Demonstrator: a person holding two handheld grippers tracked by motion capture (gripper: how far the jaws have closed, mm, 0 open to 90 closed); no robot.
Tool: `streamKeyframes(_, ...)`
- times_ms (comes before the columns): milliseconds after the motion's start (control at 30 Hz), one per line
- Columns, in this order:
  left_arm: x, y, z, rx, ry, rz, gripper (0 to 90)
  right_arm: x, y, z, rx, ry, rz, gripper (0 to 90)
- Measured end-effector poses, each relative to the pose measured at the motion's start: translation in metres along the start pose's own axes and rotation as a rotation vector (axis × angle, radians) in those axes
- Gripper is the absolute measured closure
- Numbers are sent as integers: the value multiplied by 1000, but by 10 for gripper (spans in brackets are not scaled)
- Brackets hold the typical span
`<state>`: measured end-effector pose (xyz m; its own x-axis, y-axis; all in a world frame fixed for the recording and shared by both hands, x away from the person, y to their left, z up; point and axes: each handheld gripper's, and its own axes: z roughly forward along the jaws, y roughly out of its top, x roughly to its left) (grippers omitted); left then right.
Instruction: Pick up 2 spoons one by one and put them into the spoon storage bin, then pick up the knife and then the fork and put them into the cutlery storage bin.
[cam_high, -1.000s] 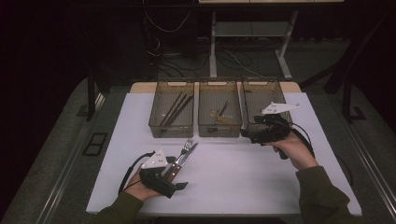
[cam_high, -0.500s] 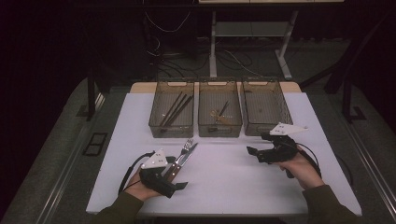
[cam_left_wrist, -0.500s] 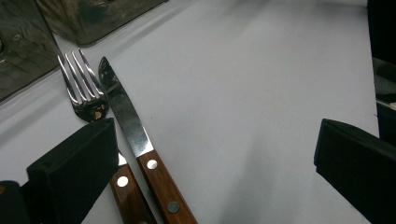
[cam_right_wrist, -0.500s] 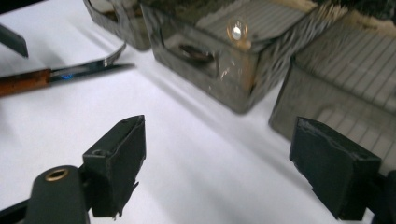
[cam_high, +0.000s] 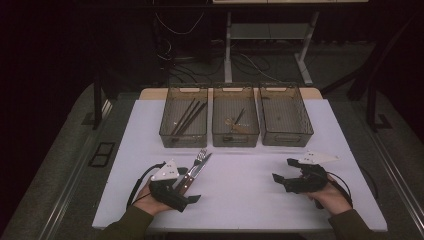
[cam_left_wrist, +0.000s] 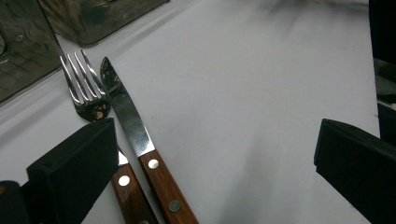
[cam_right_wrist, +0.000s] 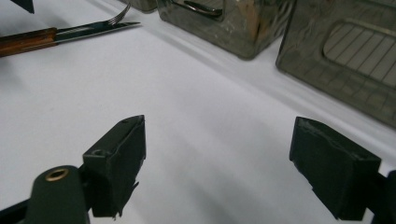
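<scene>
A fork (cam_high: 200, 156) and a knife (cam_high: 196, 167) with brown wooden handles lie side by side on the white table (cam_high: 240, 200), tips toward the bins. My left gripper (cam_high: 191, 186) rests at the front left, open, its jaws either side of the handles. In the left gripper view the fork (cam_left_wrist: 84, 86) and knife (cam_left_wrist: 128, 119) lie close to the left jaw, whose tip hides part of the fork's handle; the pads do not press on them. My right gripper (cam_high: 282, 169) hovers low at the front right, open with nothing between its jaws (cam_right_wrist: 219, 140).
Three see-through bins stand in a row at the back: the left bin (cam_high: 165, 131) holds dark sticks, the middle bin (cam_high: 216, 134) a few utensils, and the right bin (cam_high: 306, 131) looks bare. Open white table lies between the two grippers.
My right gripper has come back from beside the right bin toward the front of the table and sunk lower, still open. The left gripper, fork and knife have not moved.
</scene>
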<state>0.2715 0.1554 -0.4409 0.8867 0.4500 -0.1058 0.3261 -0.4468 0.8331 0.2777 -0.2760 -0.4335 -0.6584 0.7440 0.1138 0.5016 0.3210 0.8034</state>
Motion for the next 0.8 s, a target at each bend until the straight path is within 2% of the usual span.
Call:
streamKeyframes(167,0,0,0,1,4,0,0,0,-15,-5,4,8,11,188)
streamKeyframes(233,1,0,-1,1,12,0,0,0,-21,-7,18,8,-1,188)
streamKeyframes(400,4,1,-4,9,57,-10,7,1,-28,-11,35,10,2,188)
streamKeyframes(633,14,5,-9,18,98,-52,196,5,-28,-12,42,18,-16,188)
streamKeyframes(767,23,12,-11,13,146,-68,385,5,-27,-13,36,20,-21,188)
streamKeyframes(800,27,14,-11,13,164,-75,459,4,-27,-14,34,18,-16,188)
